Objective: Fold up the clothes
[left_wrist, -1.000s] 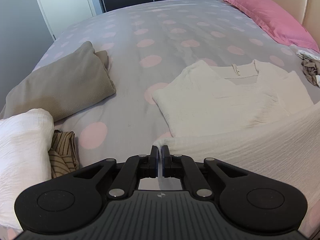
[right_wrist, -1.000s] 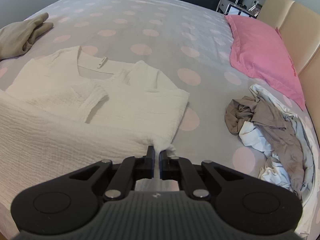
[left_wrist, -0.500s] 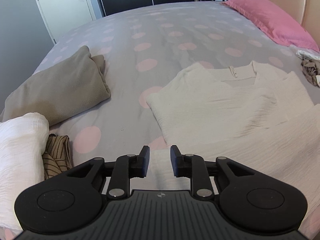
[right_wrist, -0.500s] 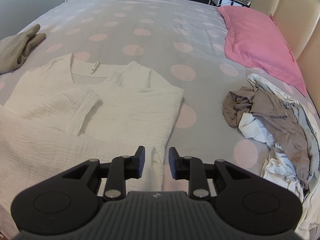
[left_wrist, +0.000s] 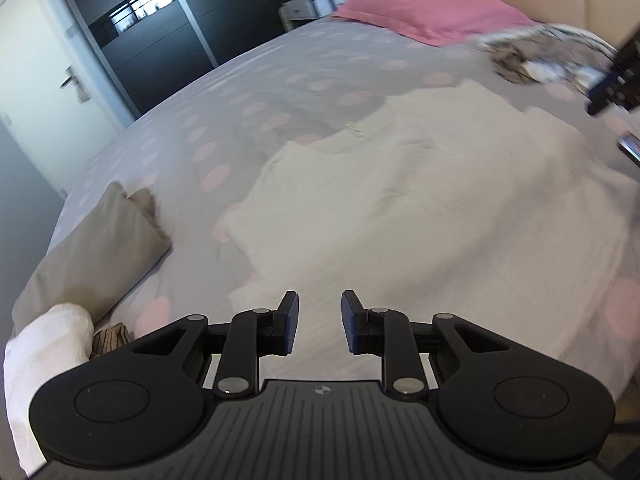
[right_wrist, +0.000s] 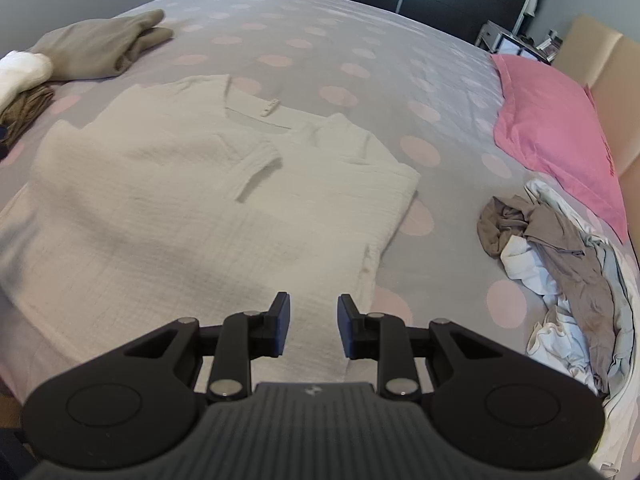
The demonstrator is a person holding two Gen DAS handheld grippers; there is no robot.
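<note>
Both claws gape empty: the left gripper [left_wrist: 316, 322] and right gripper [right_wrist: 309, 325] above the near hem of the cream top [right_wrist: 208, 208] at the bed's [right_wrist: 320, 40] near edge. Beyond, motion blur smears the left view; unfolded laundry [right_wrist: 560, 264] runs past the frame's right edge.

A bed [right_wrist: 320, 40] is covered by a grey spread with pale pink dots. A cream top [right_wrist: 192, 200] is laid flat near its front edge, sleeves folded in. A folded beige garment [right_wrist: 96, 46] is seen at the left side, with a white bundle [right_wrist: 20, 74] and what may be a striped brown piece [left_wrist: 110, 338] just beside it. A pink pillow [right_wrist: 556, 128] is placed near the headboard, and a crumpled heap of grey and white clothes [right_wrist: 560, 264] is left below it.
</note>
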